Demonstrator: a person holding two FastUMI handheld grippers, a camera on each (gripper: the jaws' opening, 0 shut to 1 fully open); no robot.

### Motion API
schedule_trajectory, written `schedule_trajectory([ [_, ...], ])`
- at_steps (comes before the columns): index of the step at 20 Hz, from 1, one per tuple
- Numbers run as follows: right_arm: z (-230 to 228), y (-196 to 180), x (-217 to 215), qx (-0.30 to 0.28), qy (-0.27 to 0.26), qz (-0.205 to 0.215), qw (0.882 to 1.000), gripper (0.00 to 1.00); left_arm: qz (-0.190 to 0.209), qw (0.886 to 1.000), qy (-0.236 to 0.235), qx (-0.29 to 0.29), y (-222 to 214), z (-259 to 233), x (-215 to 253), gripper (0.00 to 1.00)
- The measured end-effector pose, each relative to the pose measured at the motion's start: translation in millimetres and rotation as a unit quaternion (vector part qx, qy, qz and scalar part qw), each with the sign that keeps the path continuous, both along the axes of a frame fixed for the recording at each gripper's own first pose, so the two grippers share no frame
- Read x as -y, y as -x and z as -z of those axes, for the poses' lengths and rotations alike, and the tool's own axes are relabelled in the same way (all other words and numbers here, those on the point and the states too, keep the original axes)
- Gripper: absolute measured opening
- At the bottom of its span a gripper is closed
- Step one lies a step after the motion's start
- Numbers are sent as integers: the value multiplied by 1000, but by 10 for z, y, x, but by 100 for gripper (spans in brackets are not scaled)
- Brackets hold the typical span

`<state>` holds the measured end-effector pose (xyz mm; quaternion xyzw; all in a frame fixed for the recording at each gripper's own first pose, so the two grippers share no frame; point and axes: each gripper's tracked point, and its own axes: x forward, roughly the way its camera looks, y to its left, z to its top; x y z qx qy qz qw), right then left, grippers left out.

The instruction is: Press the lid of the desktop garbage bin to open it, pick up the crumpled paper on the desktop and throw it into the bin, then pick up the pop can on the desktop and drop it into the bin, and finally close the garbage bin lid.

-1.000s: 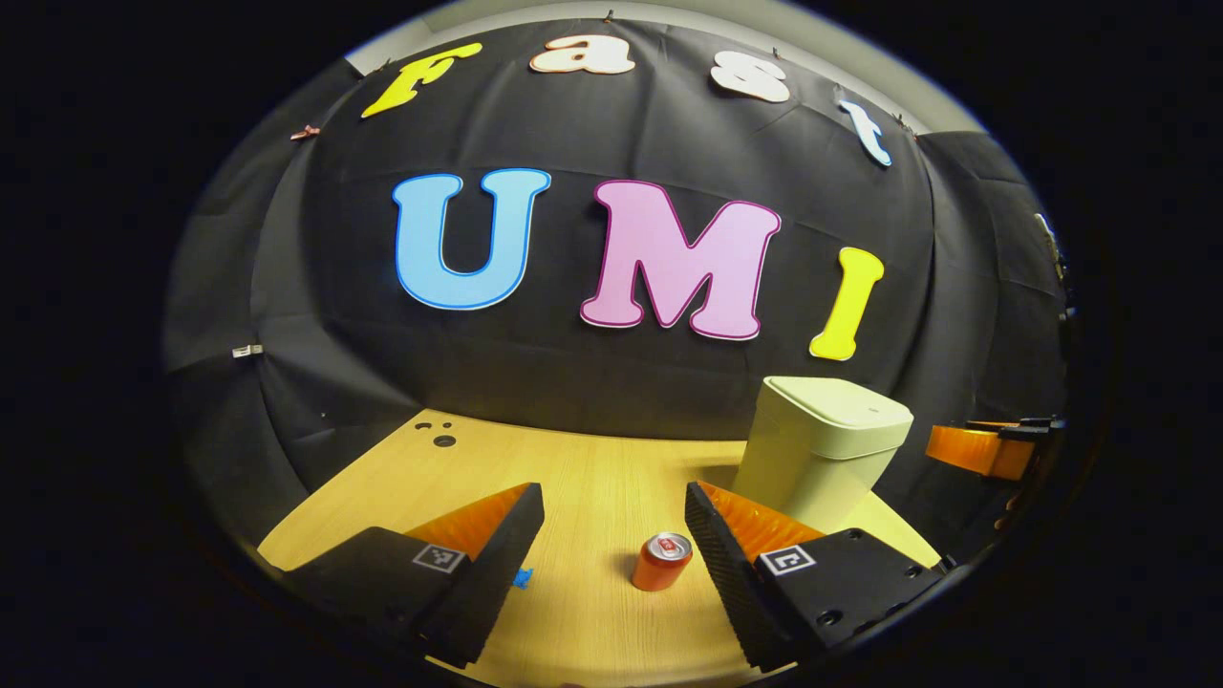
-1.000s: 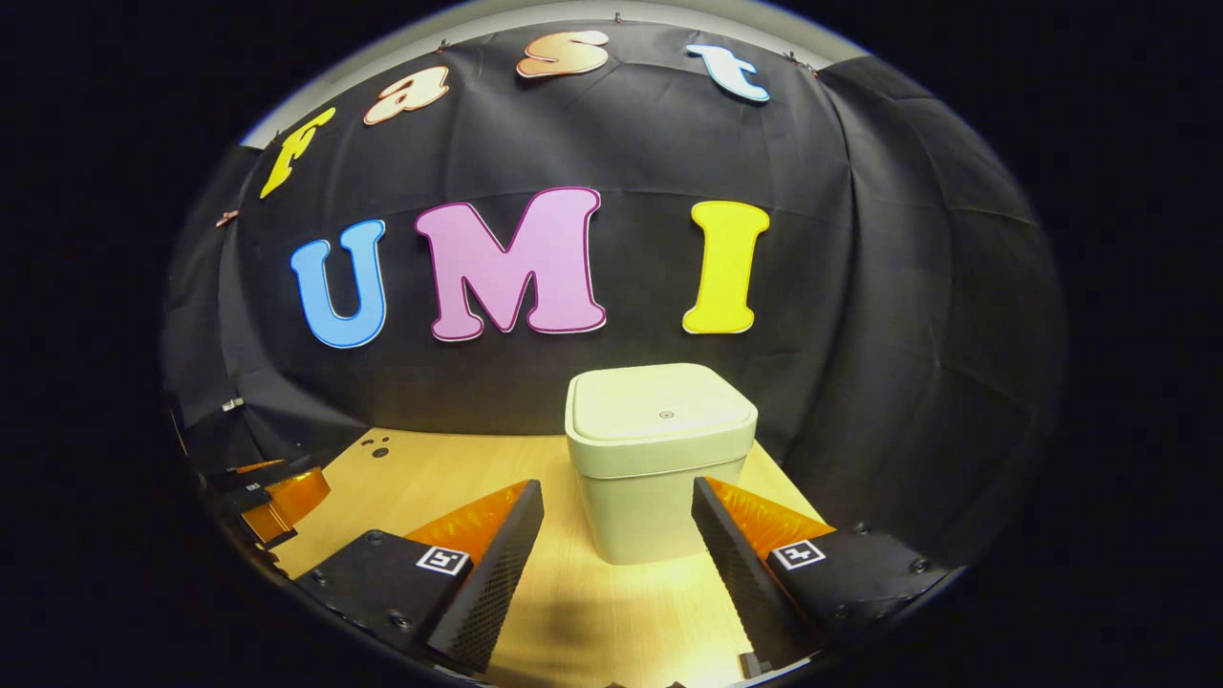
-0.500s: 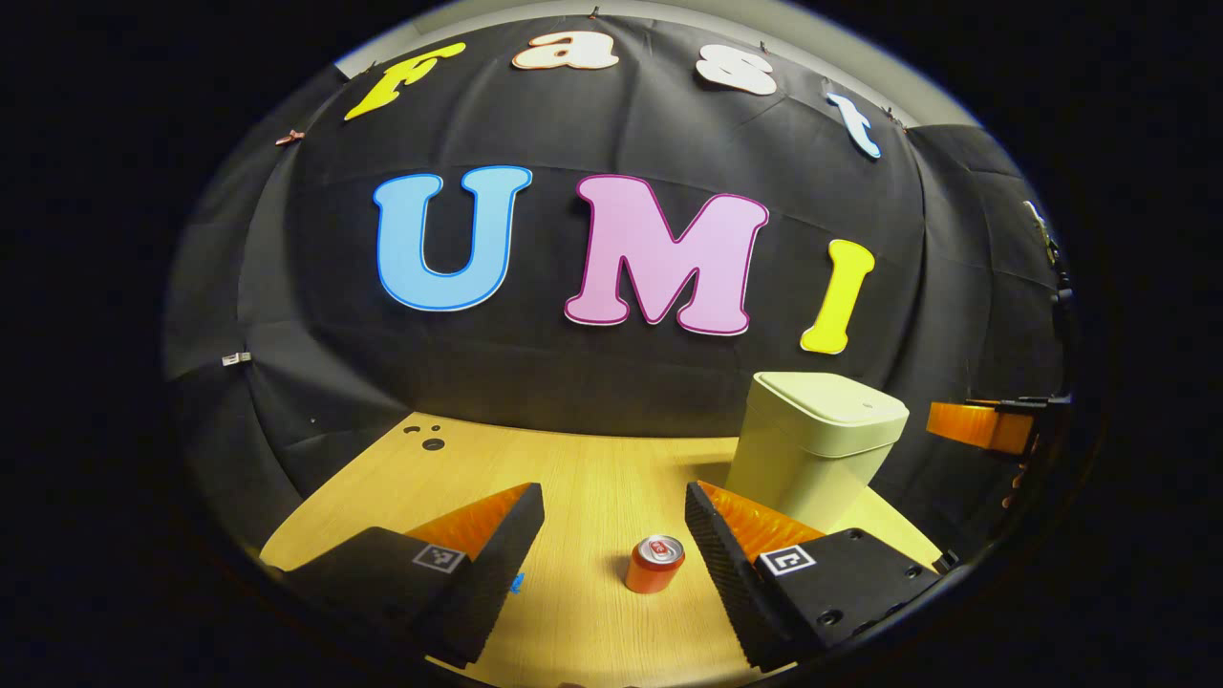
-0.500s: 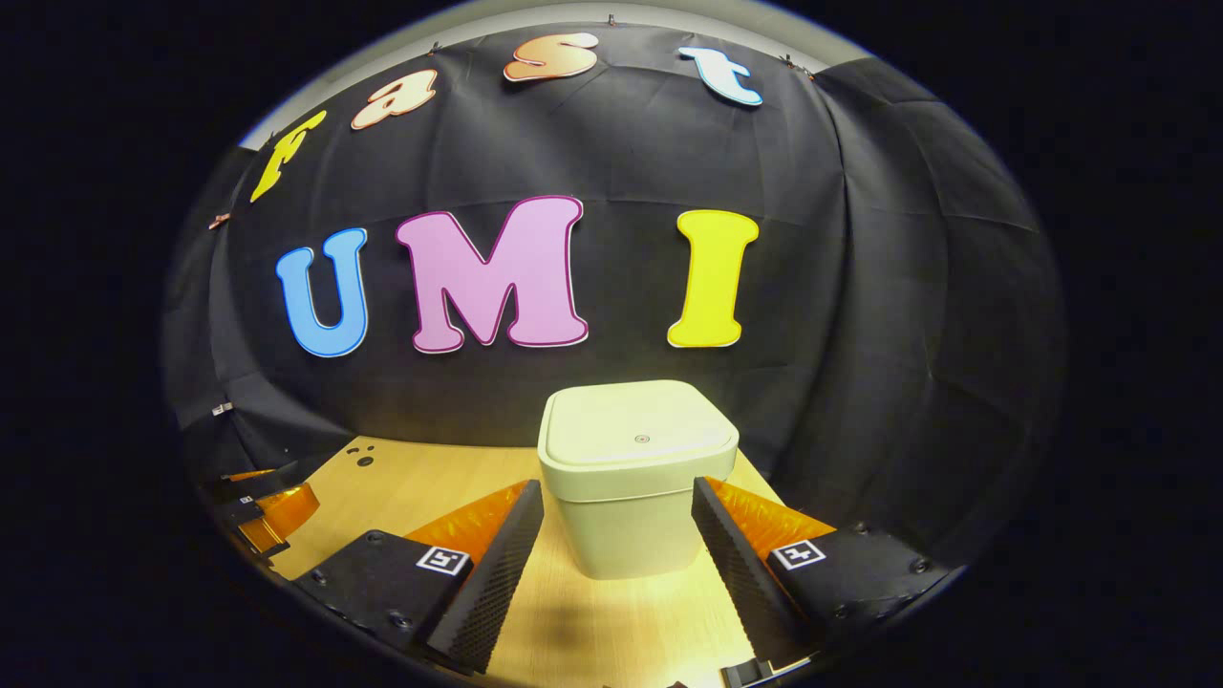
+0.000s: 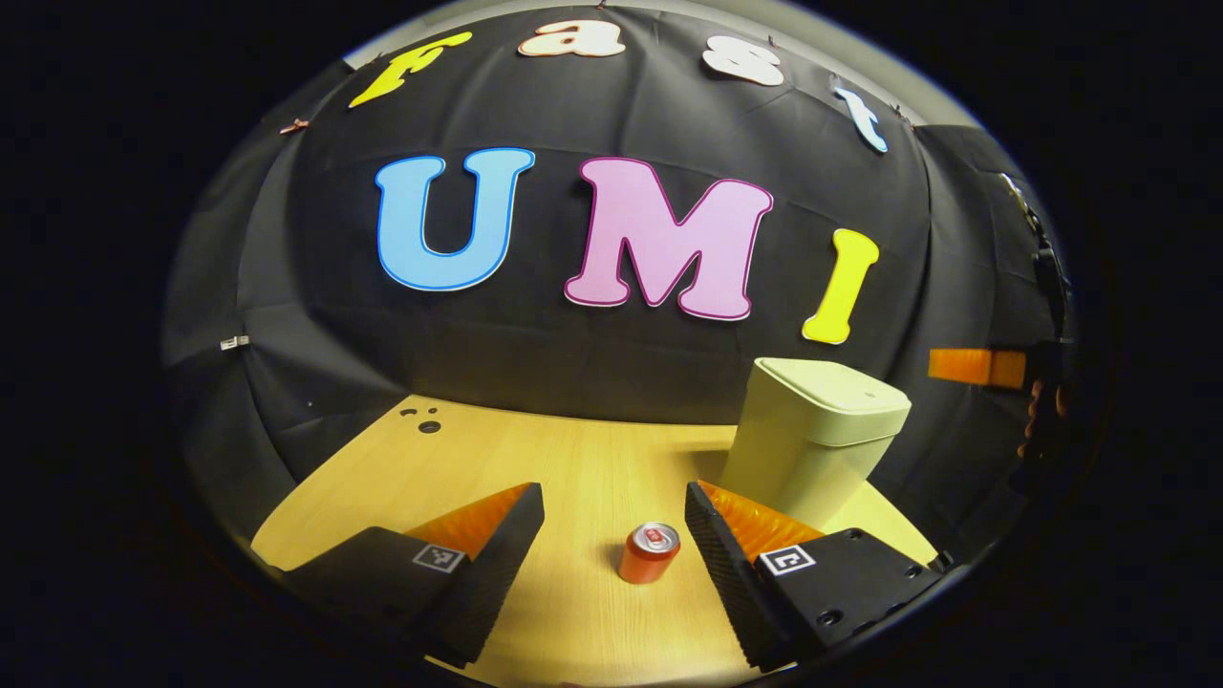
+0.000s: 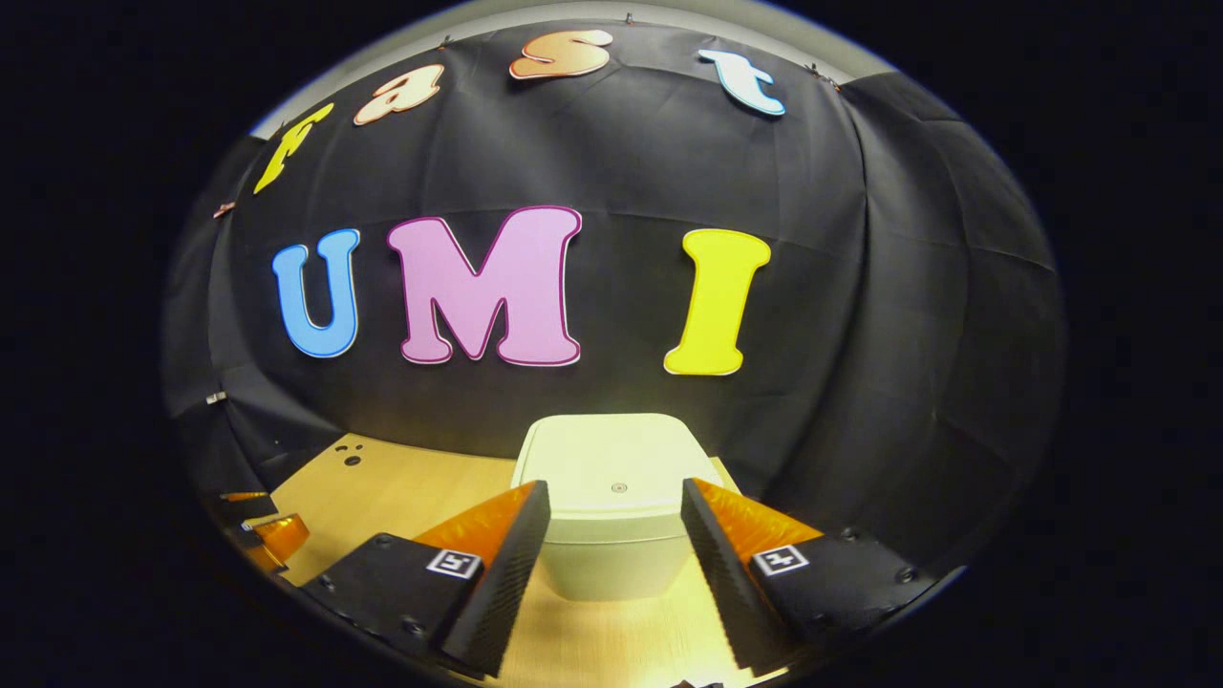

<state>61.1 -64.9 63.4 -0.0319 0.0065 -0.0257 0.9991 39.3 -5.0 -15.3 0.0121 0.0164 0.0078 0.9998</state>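
While lid shut, bin (image 6: pixel 611 506) fronts parted right gripper (image 6: pixel 611 535).

A wooden table (image 5: pixel 573 459) with small holes (image 5: pixel 428 426) meets the black cloth wall (image 5: pixel 592 363).

In the right gripper view, the bin (image 6: pixel 611 516) has its lower corners hidden behind the gripper's fingers (image 6: pixel 506 573). In the left gripper view, the right gripper (image 5: pixel 976 367) is cut off at the edge, its jaws unreadable, and the pop can (image 5: pixel 649 552) label is perhaps too small to read.
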Motion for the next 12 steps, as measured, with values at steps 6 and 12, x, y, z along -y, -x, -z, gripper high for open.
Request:
schedule_trajectory([
  [6,-70,-305,8,-27,23,-15,999,40,-15,1000,5,0,-8,14,-79,96],
  [12,96,-645,-75,-78,16,-52,996,10,-46,999,12,-4,51,60,-277,96],
])
